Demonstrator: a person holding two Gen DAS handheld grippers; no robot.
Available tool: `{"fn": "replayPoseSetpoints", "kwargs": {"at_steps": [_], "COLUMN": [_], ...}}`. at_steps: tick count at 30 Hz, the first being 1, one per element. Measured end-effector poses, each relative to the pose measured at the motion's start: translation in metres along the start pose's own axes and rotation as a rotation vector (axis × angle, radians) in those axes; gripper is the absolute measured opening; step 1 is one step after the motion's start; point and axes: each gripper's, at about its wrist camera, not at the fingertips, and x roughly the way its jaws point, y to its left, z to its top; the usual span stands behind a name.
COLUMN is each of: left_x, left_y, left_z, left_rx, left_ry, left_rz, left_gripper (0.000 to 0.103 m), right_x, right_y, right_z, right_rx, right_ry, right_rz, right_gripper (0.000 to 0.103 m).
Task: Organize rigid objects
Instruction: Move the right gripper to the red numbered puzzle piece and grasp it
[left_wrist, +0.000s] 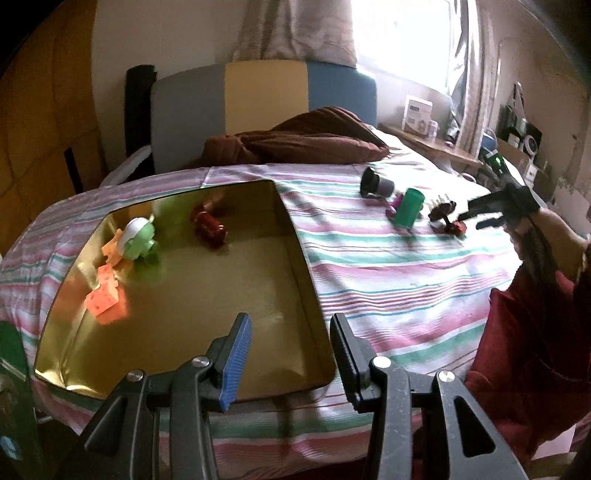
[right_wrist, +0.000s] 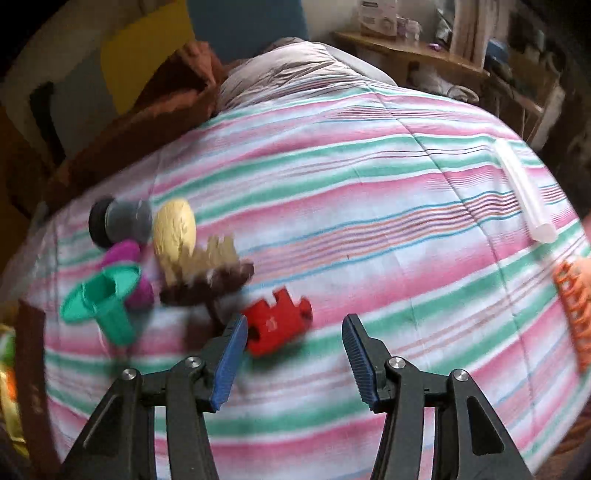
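Right gripper (right_wrist: 293, 358): I hold it spread wide, empty, just short of the red block (right_wrist: 279, 321) on the bed (right_wrist: 369, 221).
Left gripper (left_wrist: 290, 363): parted, empty, over the gold tin (left_wrist: 303, 258).
Risk: the brown comb (right_wrist: 207, 282) touches the block; my left finger may snag it.
Cause: soft bedding, tight clutter.

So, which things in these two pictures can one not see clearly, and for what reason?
- Orange item, right wrist view: cut off by the right edge; its kind is unclear.
- Brown comb-like piece, right wrist view: motion blur hides its shape.
- Purple item, right wrist view: partly behind the green funnel-shaped piece.
- Red object in the gold tin, left wrist view: blurred, with reflections in the tin wall.
- Shelf items, left wrist view: too small, in window glare.
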Motion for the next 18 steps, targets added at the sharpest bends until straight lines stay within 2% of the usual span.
{"fn": "replayPoseSetpoints", "kwargs": {"at_steps": [2,5,8,13,14,15,18], "left_x": [0.001,0.002,0.005,0.010,0.010,0.010,0.011], "left_y": [-0.006,-0.013,-0.019,-0.031,-0.035,-0.037,-0.045], "left_z": [0.002,0.004,0.007,0.014,0.017,0.019,0.027], "left_rx": [0.026,0.048,0.058,0.068,0.071,0.072,0.070], "left_ry": [0.002,0.006,0.011,0.020,0.018,0.018,0.017], "left_rz": [-0.003,-0.006,-0.007,-0.031,-0.040,-0.049,-0.081], "left_gripper": [0.044,0.044,0.044,0.044,0.044,0.044,0.044], "right_x": [0.005,0.015,0.022,0.024,0.025,0.026,0.025], "right_y": [0.001,0.006,0.011,0.018,0.016,0.016,0.014], "right_z": [0.004,0.005,0.004,0.002,0.003,0.003,0.004], "right_rx": [-0.007,-0.047,-0.051,-0.103,-0.105,-0.107,-0.115], "right_ry": [-0.009,0.006,0.024,0.023,0.028,0.032,0.030], "right_rz": [0.022,0.009,0.043,0.035,0.036,0.036,0.037], "right_gripper": [0.055,0.055,0.055,0.054,0.052,0.045,0.045]}}
